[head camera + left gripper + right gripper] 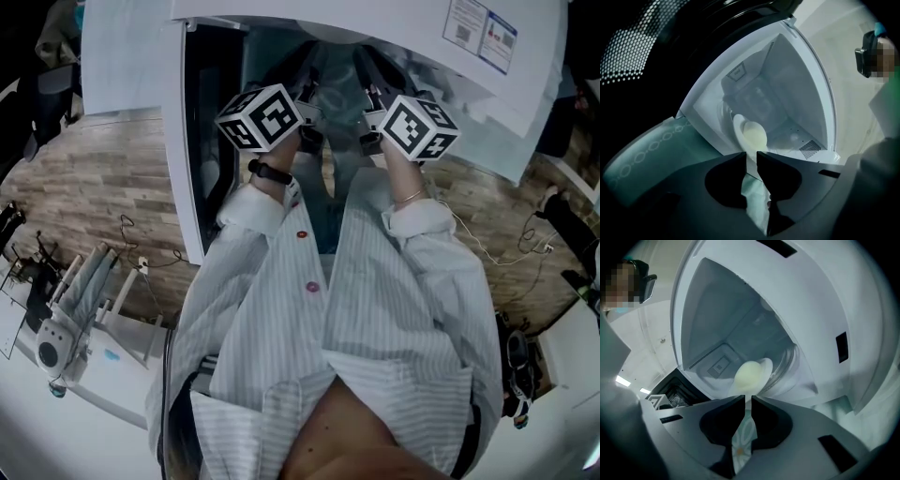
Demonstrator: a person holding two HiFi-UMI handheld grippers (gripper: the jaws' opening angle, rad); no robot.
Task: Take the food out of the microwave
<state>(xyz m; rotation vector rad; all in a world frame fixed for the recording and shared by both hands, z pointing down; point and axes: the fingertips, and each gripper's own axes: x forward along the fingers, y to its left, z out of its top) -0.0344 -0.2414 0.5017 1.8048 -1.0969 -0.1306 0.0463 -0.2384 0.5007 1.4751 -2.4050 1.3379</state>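
Note:
A white microwave (797, 70) stands open, its cavity lit. Just in front of the cavity a white plate (739, 129) carries a pale yellow round of food (755, 136). My left gripper (751, 155) is at the plate's near rim; its jaws stand slightly apart, with the rim in the gap. From the other side the plate (766, 366) and food (749, 375) show above my right gripper (748, 399), whose jaws are shut on the rim. Both marker cubes (261, 117) (419, 127) reach side by side toward the oven in the head view.
The microwave door (628, 47), with its dark mesh window, hangs open at the left. A green patterned cloth (651, 150) lies under the grippers. A bystander holds a dark device (867, 54) off to the side. The wooden floor (103, 178) has cables and white equipment (66, 319) at the left.

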